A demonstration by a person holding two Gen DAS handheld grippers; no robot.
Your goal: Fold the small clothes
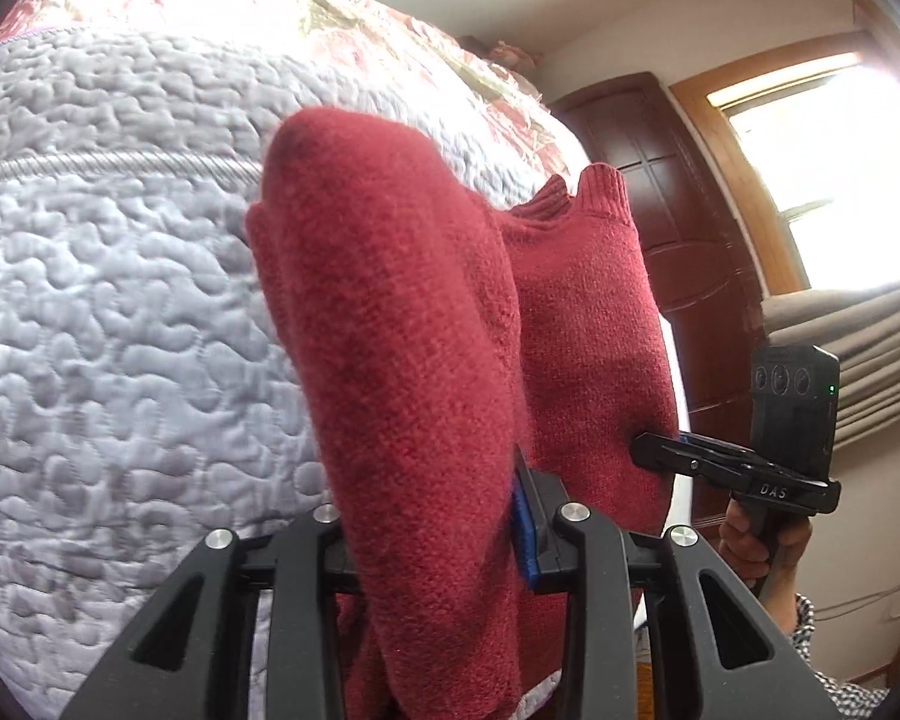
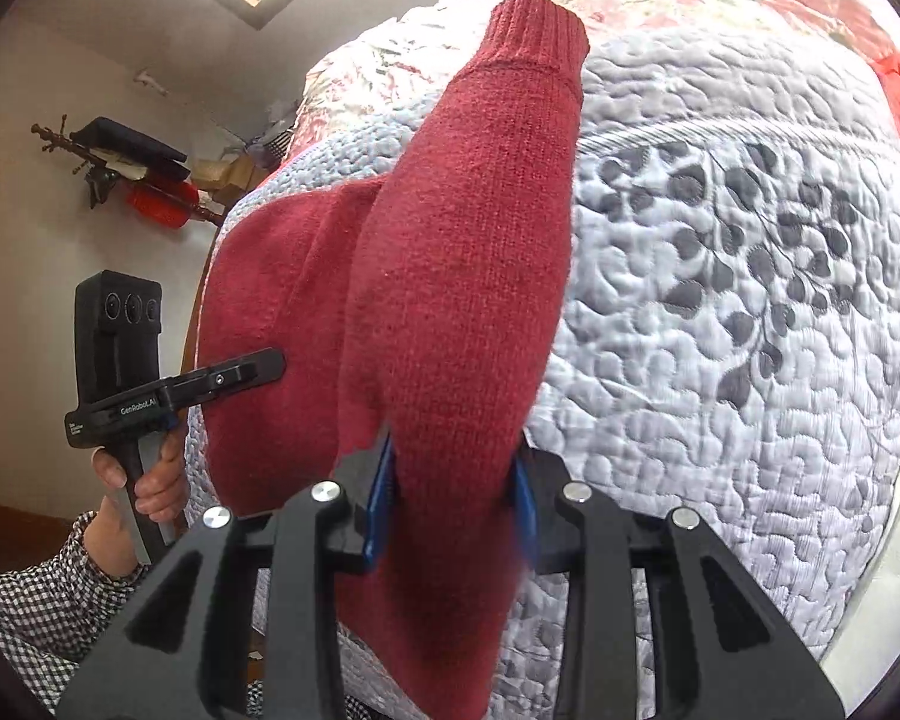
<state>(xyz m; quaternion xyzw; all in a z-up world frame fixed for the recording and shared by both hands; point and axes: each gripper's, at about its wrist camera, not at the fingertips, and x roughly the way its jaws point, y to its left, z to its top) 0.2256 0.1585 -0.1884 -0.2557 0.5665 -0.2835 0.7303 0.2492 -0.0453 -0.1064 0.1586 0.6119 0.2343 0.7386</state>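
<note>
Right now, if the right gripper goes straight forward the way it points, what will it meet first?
The right gripper is already shut on the red sweater, so the knit is directly in front. Past it, the line seems to reach the grey quilt on the bed, though the depth is unclear.

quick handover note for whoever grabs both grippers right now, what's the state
Left hand-held gripper: shut on the red knit sweater.
Right hand-held gripper: shut on the same sweater, near a sleeve with a ribbed cuff.
The sweater hangs between both, lifted above the grey quilted bedspread.
Done: picked up. Left: lay it flat on the bed, fold sleeves in, fold the body.
</note>
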